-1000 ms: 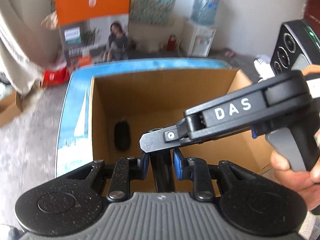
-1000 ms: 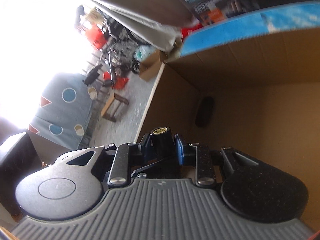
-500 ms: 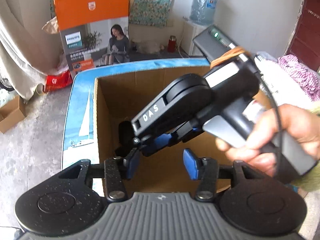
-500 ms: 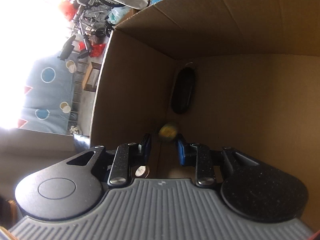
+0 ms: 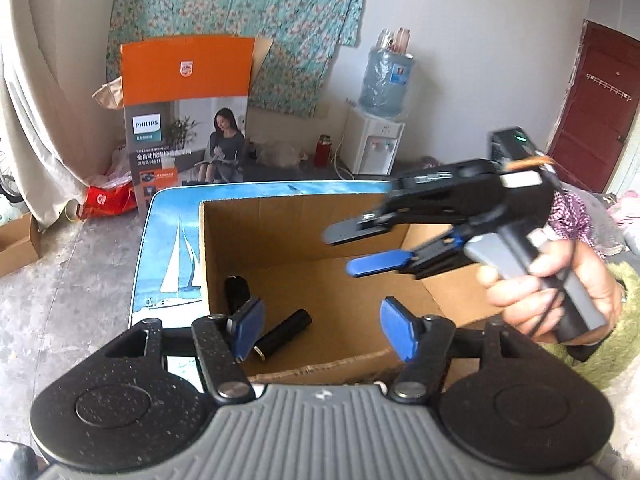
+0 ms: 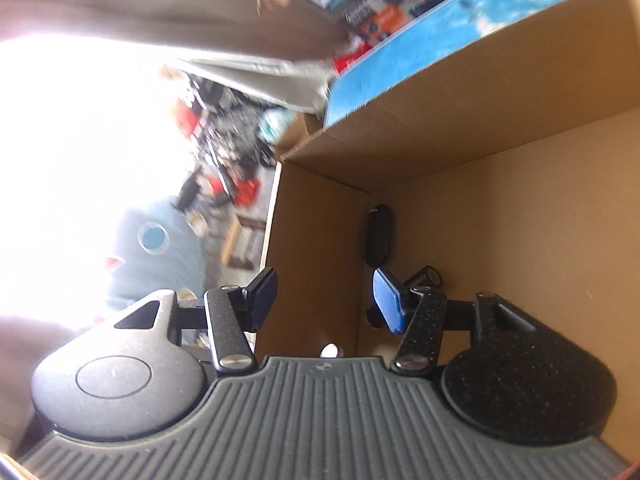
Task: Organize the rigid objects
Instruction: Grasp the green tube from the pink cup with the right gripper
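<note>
Both the left gripper (image 5: 322, 330) and right gripper (image 5: 366, 250) are held wide open, empty. The black cylinder (image 5: 283, 334) lies in the cardboard box (image 5: 304, 216) at 7 o'clock, beside a dark oval case (image 5: 237, 292). Withdrawal is best made straight up, clear of the walls.

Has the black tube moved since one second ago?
Yes. The black tube now lies on the box floor beside the black case; earlier the hand-held grippers held it above.

wall: white, floral curtain (image 5: 240, 20) hung across it
floor: bare grey concrete (image 5: 72, 264)
door: dark red (image 5: 596, 120), right
corner: water dispenser (image 5: 376, 140)
light: blown-out glare (image 6: 80, 140), right wrist view
</note>
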The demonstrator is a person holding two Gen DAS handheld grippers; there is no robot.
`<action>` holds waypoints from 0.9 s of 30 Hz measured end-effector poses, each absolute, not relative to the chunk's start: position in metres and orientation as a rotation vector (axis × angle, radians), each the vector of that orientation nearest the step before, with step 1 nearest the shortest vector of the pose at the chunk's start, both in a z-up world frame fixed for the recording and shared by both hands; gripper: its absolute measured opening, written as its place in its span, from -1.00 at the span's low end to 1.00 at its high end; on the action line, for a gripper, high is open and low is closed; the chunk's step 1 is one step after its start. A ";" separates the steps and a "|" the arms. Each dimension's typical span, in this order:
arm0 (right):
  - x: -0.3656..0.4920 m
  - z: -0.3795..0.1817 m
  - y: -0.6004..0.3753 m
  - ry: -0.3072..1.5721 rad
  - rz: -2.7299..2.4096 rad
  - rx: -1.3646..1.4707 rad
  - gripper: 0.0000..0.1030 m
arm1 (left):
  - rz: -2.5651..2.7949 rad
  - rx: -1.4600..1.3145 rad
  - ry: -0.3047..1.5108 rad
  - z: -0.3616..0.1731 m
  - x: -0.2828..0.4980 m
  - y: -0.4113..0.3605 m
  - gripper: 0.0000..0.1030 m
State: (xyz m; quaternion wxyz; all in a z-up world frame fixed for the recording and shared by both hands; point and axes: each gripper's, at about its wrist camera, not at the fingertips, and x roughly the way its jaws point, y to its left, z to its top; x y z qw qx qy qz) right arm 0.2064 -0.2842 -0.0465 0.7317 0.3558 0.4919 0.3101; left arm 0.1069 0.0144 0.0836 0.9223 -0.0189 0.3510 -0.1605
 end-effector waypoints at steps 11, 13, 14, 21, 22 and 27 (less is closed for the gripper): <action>0.087 -0.024 -0.364 0.883 0.674 0.814 0.03 | -0.458 -0.055 0.770 0.061 0.069 0.000 0.34; 0.069 -0.038 -0.374 0.887 0.651 0.812 0.03 | -0.487 -0.048 0.805 0.047 0.066 -0.009 0.34; 0.058 -0.045 -0.376 0.897 0.637 0.807 0.03 | -0.506 -0.042 0.830 0.038 0.062 -0.015 0.33; 0.011 -0.113 -0.368 1.044 0.563 0.840 -0.22 | -0.594 -0.029 0.965 -0.006 0.057 -0.051 0.08; 0.013 -0.117 -0.363 1.062 0.557 0.838 -0.26 | -0.598 -0.018 0.975 -0.011 0.057 -0.056 -0.02; 0.019 -0.131 -0.346 1.123 0.538 0.809 -0.44 | -0.598 0.034 1.013 -0.027 0.054 -0.073 -0.25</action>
